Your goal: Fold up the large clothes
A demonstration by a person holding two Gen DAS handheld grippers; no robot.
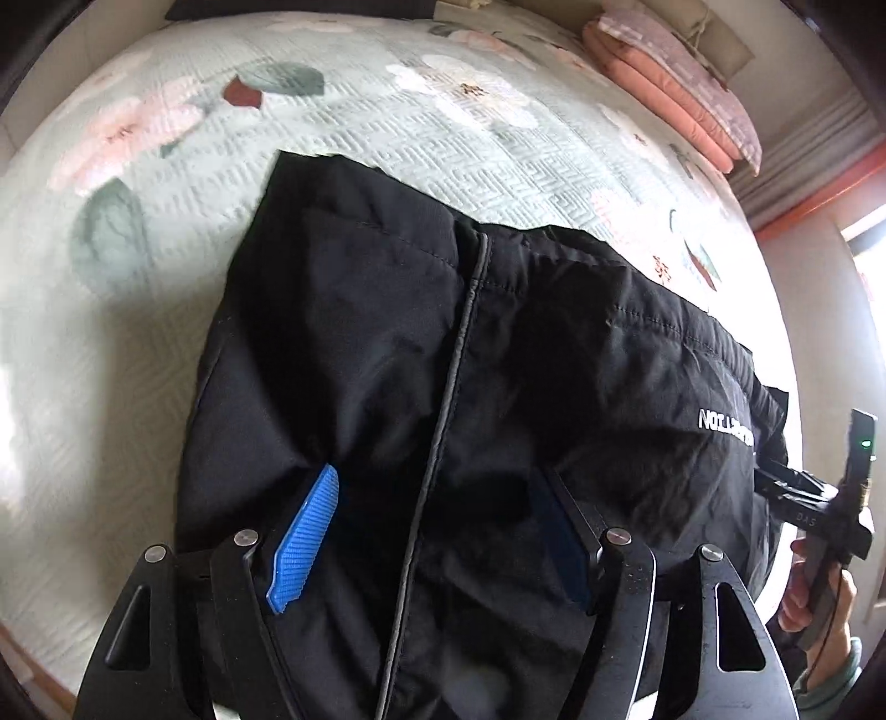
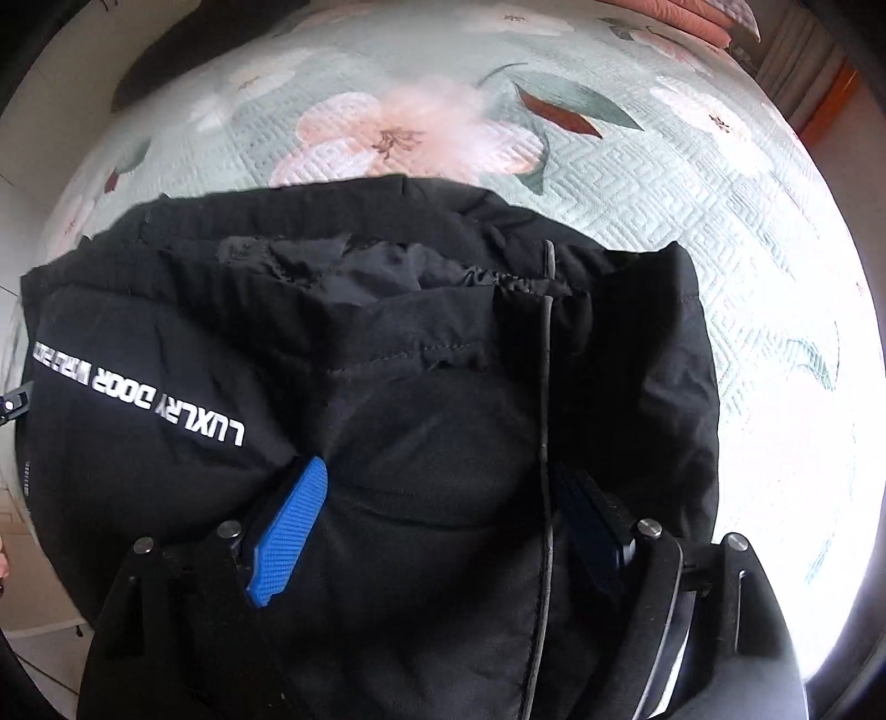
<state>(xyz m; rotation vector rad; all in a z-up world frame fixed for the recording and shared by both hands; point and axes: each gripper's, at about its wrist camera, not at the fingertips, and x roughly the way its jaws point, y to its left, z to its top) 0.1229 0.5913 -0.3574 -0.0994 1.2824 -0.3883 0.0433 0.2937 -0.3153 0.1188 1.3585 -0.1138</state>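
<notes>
A large black padded jacket (image 1: 470,343) with white lettering lies on a floral bedspread (image 1: 387,127); it also shows in the right wrist view (image 2: 387,387). My left gripper (image 1: 437,487) has its blue-padded fingers spread wide, with a bulk of jacket fabric and its piped seam bunched between them. My right gripper (image 2: 437,487) also stands wide, with jacket fabric and a thin cord between its fingers. Whether either grips the fabric is unclear. The right gripper's body and the hand on it show at the right edge of the left wrist view (image 1: 830,515).
The pale green bedspread (image 2: 692,183) extends beyond the jacket. Folded pink and patterned bedding (image 1: 675,77) is stacked at the far right corner. A dark item (image 2: 194,50) lies at the bed's far left. Curtains and a bright window (image 1: 864,288) are on the right.
</notes>
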